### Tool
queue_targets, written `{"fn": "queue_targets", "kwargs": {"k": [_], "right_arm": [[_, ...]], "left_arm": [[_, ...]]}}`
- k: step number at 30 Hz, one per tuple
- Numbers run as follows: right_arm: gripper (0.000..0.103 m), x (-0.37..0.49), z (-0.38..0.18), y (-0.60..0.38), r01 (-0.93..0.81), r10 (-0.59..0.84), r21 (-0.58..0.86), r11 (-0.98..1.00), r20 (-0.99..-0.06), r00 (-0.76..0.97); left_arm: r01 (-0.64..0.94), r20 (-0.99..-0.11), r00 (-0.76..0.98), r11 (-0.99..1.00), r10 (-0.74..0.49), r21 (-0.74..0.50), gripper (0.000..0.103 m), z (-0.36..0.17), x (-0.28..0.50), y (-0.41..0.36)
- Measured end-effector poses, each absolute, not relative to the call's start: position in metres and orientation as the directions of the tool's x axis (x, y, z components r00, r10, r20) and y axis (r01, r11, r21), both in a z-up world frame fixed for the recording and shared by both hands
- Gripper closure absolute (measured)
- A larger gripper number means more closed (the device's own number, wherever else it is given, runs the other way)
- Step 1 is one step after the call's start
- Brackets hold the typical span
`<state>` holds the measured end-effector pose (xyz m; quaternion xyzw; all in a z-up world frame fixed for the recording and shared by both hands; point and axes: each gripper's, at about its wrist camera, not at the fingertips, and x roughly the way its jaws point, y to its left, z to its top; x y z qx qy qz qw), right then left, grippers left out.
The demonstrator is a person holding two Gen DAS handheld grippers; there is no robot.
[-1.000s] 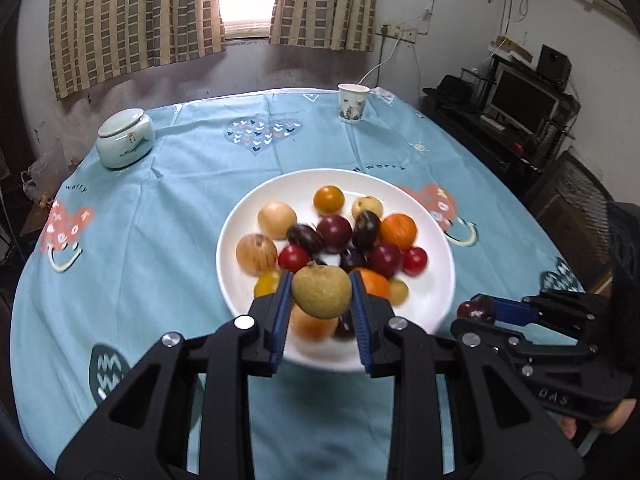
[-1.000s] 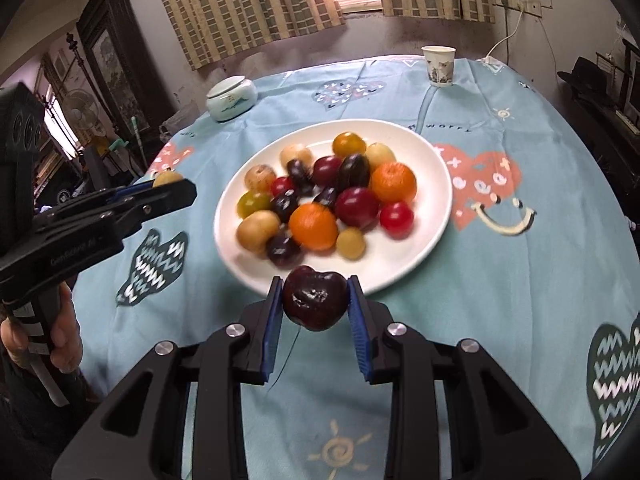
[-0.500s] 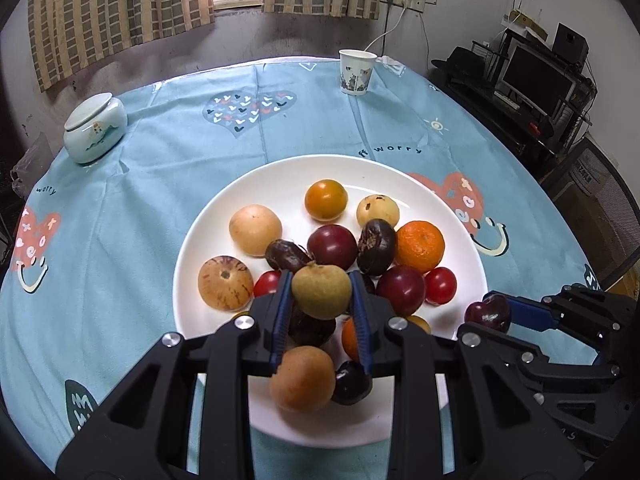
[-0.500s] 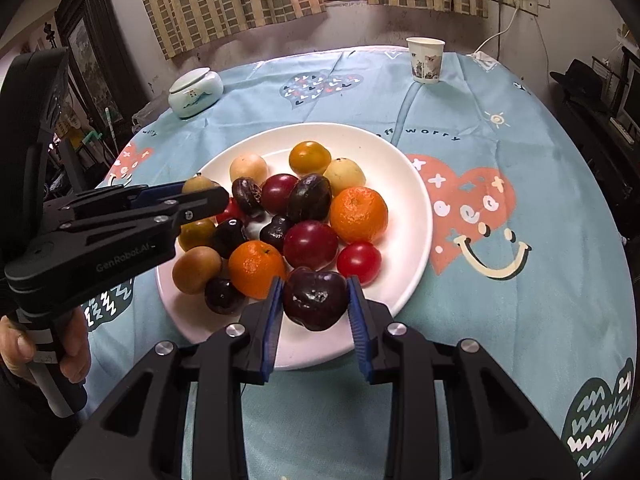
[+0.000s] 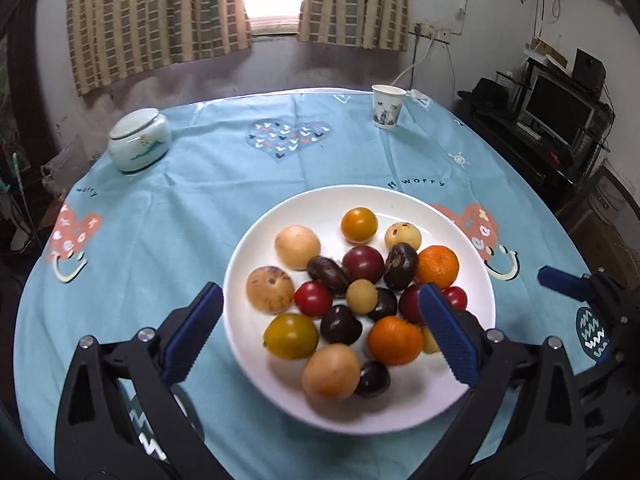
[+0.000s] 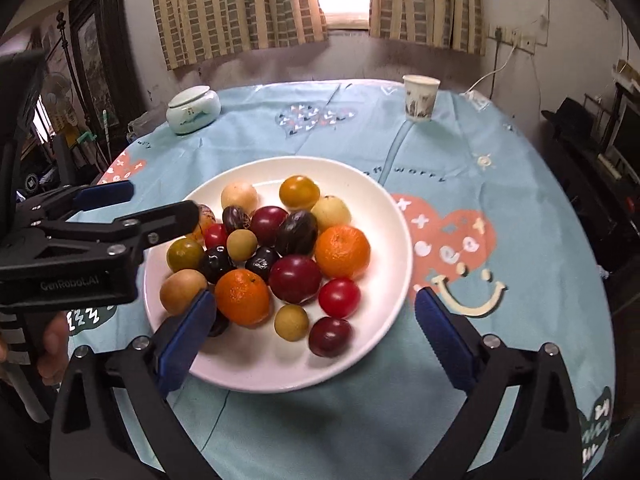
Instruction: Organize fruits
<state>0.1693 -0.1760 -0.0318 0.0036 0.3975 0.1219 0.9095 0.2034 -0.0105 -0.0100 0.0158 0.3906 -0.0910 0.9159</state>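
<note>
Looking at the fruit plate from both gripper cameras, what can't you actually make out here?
- Dark fruit, right wrist view: mostly behind the right gripper's finger.
- Speckled fruit, same view: half covered by the left gripper.
- Plate's near rim, left wrist view: blurred.
- Paper cup print: too small.

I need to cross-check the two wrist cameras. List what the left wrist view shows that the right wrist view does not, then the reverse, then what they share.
Only the left wrist view: a monitor on a dark shelf at the right.

Only the right wrist view: a hand on the left gripper's handle, a dark framed cabinet at the left, and the dark plum near the plate's front edge.

Both: the white plate of fruit on the blue tablecloth, the lidded jar, the paper cup, the curtained window, and both grippers open and empty.
</note>
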Motion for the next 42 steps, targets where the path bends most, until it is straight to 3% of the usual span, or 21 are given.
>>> {"fn": "queue_targets", "kwargs": {"k": [7,20,25,42], "right_arm": [[0.002,0.125,-0.015,-0.200,-0.155,0.228,0.167,0.974,-0.702,0.675],[0.001,0.052,-0.043,-0.159,-0.206,0.245,0.151,0.967,-0.773,0.586],[0.001,0.043,-0.033,-0.158,-0.169,0.169,0.080,0.982,-0.763,0.624],[0.001,0.046,-0.026,-0.156,-0.178,0.170,0.072,0.981,-0.757,0.631]], "left_arm": [[0.116,-0.673,0.734,0.993,-0.085,0.000,0.002,0.000,0.132,0.008],[0.077,-0.673,0.738,0.997,-0.047,0.015,0.002,-0.002,0.049,0.021],[0.072,-0.666,0.744,0.997,-0.056,-0.004,0.002,0.003,0.040,0.025],[0.071,-0.676,0.735,0.997,-0.050,0.003,0.002,0.001,0.045,0.022]]}}
